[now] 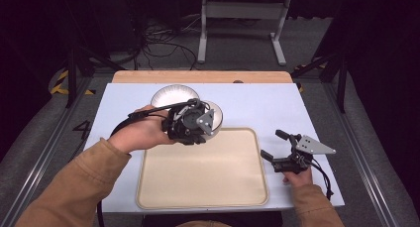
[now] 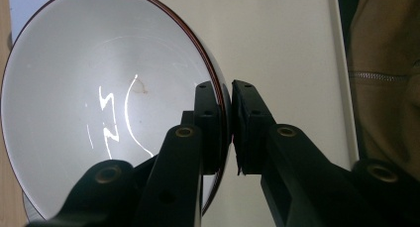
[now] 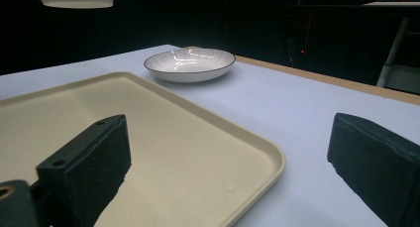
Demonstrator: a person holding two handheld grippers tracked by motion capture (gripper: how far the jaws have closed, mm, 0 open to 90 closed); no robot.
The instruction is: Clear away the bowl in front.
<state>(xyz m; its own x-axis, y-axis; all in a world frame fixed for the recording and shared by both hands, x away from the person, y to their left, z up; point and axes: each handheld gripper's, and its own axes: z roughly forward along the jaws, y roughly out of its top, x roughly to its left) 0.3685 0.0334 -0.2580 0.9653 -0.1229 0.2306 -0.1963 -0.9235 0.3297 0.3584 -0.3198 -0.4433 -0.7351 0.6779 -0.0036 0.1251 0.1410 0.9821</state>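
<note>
Two white bowls, one (image 2: 99,113) pinched at its rim by my left gripper (image 1: 190,122) above the beige tray (image 1: 203,172), other bowl (image 3: 189,63) on the table (image 1: 267,108), my right gripper (image 1: 285,152) spread wide, empty.

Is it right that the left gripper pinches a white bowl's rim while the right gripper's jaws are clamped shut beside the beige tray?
Not quite. The right gripper is open, jaws wide apart, as the right gripper view shows. The rest holds: left gripper, white bowl, beige tray.

You had one readable mark before you: a dark "4" painted on the grey floor (image 1: 81,129), left of the table (image 1: 119,95). Nothing else carried legible text.
</note>
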